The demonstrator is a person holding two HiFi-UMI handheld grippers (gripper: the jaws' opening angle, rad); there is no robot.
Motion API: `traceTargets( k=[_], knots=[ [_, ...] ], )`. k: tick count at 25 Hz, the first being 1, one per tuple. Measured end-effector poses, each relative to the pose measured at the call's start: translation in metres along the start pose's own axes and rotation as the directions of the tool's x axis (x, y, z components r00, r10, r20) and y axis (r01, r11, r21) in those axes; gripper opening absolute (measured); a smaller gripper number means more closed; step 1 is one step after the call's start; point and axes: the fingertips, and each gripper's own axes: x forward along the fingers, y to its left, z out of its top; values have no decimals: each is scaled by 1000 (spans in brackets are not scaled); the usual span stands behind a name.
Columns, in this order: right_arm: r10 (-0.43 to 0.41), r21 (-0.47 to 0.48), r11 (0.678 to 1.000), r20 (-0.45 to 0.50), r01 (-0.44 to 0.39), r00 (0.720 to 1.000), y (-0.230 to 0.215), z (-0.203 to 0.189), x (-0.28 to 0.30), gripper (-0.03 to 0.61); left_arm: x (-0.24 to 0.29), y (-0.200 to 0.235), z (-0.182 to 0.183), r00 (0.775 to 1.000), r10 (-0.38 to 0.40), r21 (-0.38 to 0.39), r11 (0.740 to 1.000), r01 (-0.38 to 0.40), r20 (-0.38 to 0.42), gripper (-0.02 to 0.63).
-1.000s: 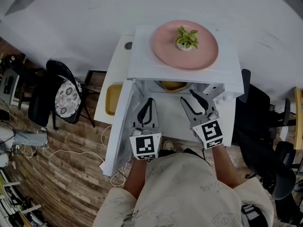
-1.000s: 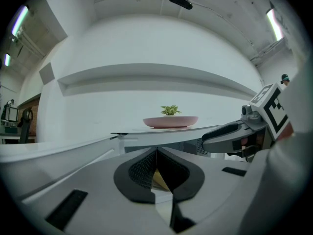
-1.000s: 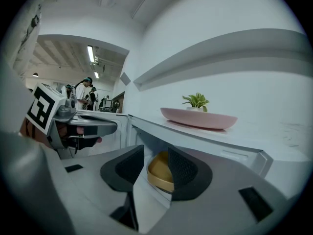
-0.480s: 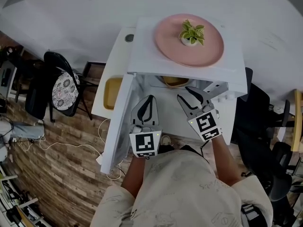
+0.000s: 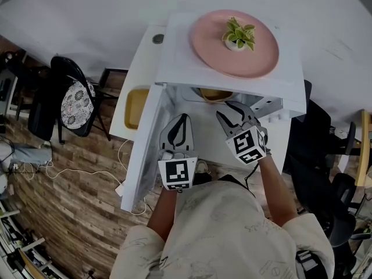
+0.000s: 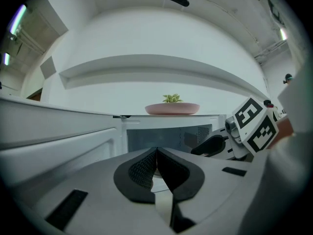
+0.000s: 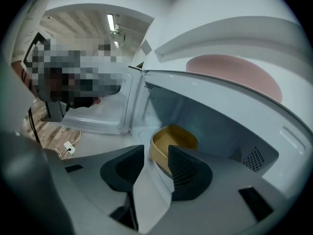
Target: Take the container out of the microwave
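Now right gripper (image 5: pixel 235 111), jaws apart, edged closer to container (image 7: pixel 174 142) in microwave (image 5: pixel 174 60), centre frame; left gripper (image 5: pixel 182 120) clenched, empty, idle; grasp looks next

The right tool (image 5: pixel 228 110) moves up the frame, from well below the microwave's (image 5: pixel 174 57) opening to its lower edge, and its tips now sit just short of the container (image 5: pixel 215 94). Its marker cube rises with it, leaving the left tool's cube lower in the frame. The whole view slides too: the microwave and the plate (image 5: pixel 232 57) on top drift up and right, and the chair (image 5: pixel 72 106) at the left edge climbs slightly.
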Motion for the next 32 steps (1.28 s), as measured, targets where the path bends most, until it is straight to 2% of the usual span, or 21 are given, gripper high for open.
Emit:
traceTargets(
  k=[5,12,19,26,32],
  knots=[
    [1,-94,996,-50,-6,999,2,-10,10,169,-2,1,-5,1000,8,-6,1000,-8,-8,9],
    [-13,-236,972,-107,-13,994,5,-19,21,169,-4,2,-9,1000,16,-8,1000,-16,-17,9],
    [-51,-397,918,-159,-16,986,4,-23,30,169,-7,0,-11,1000,18,-5,1000,-19,-23,9],
    [-64,-517,854,-197,-48,978,3,-26,39,170,-9,-2,-9,1000,20,-1,1000,-20,-21,9],
    [-64,-569,819,-224,-77,973,3,-27,48,170,-10,-1,-11,999,24,-4,1000,-24,-25,9]
  ],
)
